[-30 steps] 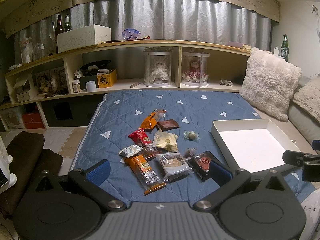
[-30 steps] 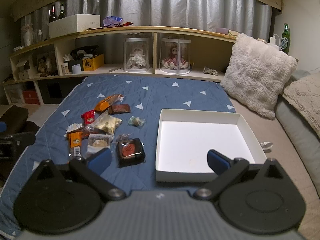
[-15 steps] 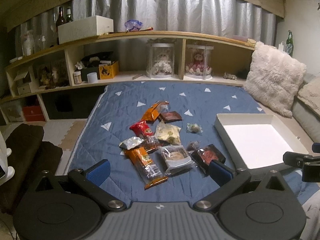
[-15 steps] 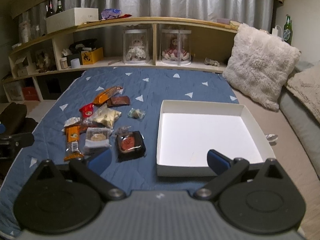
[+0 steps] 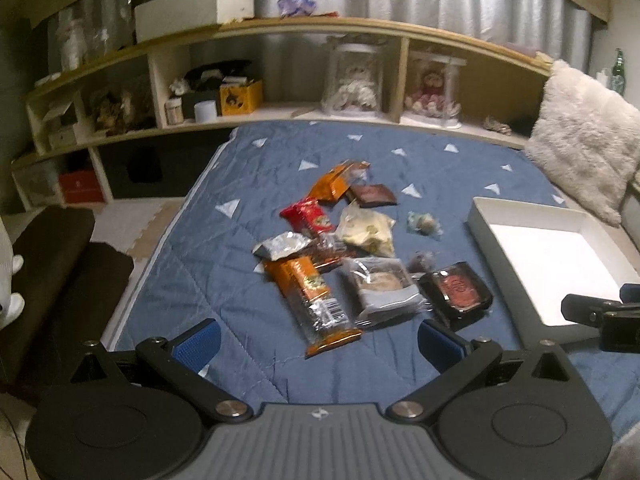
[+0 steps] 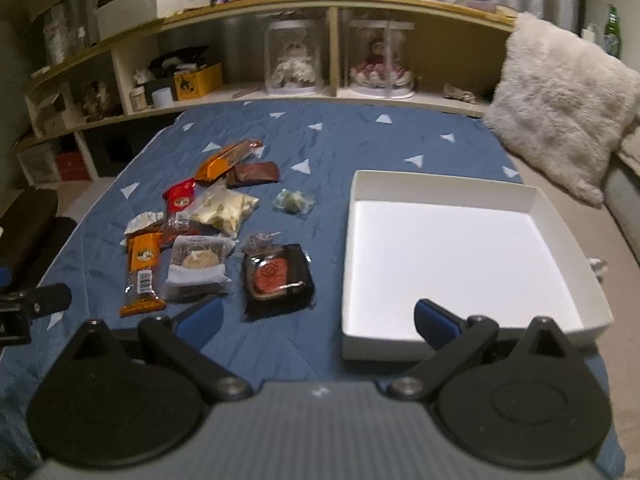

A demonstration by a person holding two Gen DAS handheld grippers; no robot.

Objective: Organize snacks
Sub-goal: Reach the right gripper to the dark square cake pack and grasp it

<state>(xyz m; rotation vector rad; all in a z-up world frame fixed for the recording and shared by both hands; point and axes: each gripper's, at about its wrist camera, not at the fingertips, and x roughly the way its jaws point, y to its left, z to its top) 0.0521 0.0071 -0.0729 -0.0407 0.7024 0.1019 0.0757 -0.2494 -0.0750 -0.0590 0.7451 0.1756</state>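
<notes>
From where I stand, plenty stays unclear. Both views are smeared by motion, so the print on the long orange bar [image 5: 316, 300] and the black tray snack [image 6: 278, 278] can't be read. The 2 dolls in clear cases [image 6: 296, 58] on the far shelf are too soft to make out. In the left view the white box [image 5: 552, 256] runs behind a dark gripper part at the right edge, hiding its near corner. In the right view a blue fingertip [image 6: 434, 318] covers part of the box's near wall. A small brown packet [image 5: 422, 260] is too blurred to identify.
</notes>
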